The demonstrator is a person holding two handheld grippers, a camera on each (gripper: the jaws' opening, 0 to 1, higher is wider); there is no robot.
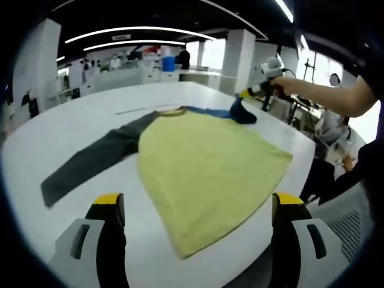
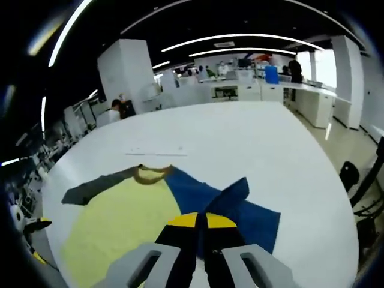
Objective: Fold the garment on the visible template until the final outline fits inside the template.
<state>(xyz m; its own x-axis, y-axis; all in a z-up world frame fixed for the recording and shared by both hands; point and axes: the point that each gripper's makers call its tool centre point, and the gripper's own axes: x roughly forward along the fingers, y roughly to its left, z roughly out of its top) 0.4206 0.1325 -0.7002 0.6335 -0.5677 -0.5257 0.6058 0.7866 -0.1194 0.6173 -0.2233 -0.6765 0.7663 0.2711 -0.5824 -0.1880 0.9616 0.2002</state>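
Observation:
A long-sleeved shirt lies flat on the white table [image 1: 72,126], with a yellow body [image 1: 207,174], a grey sleeve [image 1: 90,162] stretched to the left and a blue sleeve [image 1: 243,113] at the far right. In the left gripper view my left gripper [image 1: 198,204] hovers open and wide over the shirt's near hem, holding nothing. My right gripper [image 1: 249,93] is shut on the blue sleeve and lifts its end off the table. In the right gripper view the right gripper [image 2: 195,221] pinches the blue sleeve [image 2: 240,207], beside the yellow body [image 2: 117,225], collar [image 2: 153,174] and grey sleeve [image 2: 99,186].
A thin pale line [image 2: 156,153] marks the table beyond the collar. A person's arm [image 1: 324,96] reaches in from the right. The table's edge [image 1: 300,168] runs close to the shirt's right side, with a black chair [image 2: 351,174] beyond. White pillars and desks stand far behind.

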